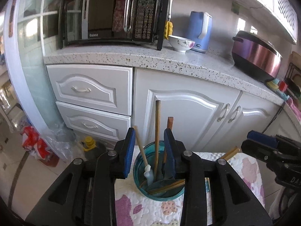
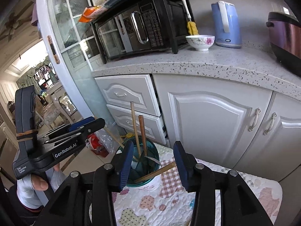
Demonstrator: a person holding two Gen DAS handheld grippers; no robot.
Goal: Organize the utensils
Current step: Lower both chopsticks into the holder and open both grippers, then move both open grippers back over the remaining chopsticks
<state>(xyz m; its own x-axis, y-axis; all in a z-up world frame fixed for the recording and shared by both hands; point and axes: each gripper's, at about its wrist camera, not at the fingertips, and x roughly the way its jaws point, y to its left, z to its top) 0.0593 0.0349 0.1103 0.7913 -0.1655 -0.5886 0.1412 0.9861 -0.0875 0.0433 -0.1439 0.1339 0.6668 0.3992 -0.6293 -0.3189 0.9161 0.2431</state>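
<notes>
A teal glass jar (image 1: 139, 180) stands on a floral quilted mat (image 1: 150, 211) and holds several wooden-handled utensils. Among them are a white-tipped spatula (image 1: 140, 145), a long wooden handle (image 1: 157, 131) and a brown handle (image 1: 170, 122). My left gripper (image 1: 149, 150) is open just in front of the jar, and its pads press on nothing. In the right wrist view the jar (image 2: 153, 148) has a wooden stick (image 2: 156, 172) slanting out over its rim, with a metal spoon (image 2: 153, 159) inside. My right gripper (image 2: 154, 162) is open around that stick without gripping it. The left gripper (image 2: 96, 122) shows at the left, held by a hand (image 2: 37, 183).
White cabinets and drawers (image 1: 88, 88) rise behind the mat under a speckled counter (image 1: 150, 58). On the counter are a microwave (image 1: 112, 17), a bowl (image 1: 181, 43), a blue kettle (image 1: 200, 32) and a rice cooker (image 1: 255, 56). Plastic bags (image 1: 37, 146) and a yellow-capped bottle (image 1: 90, 146) sit on the floor.
</notes>
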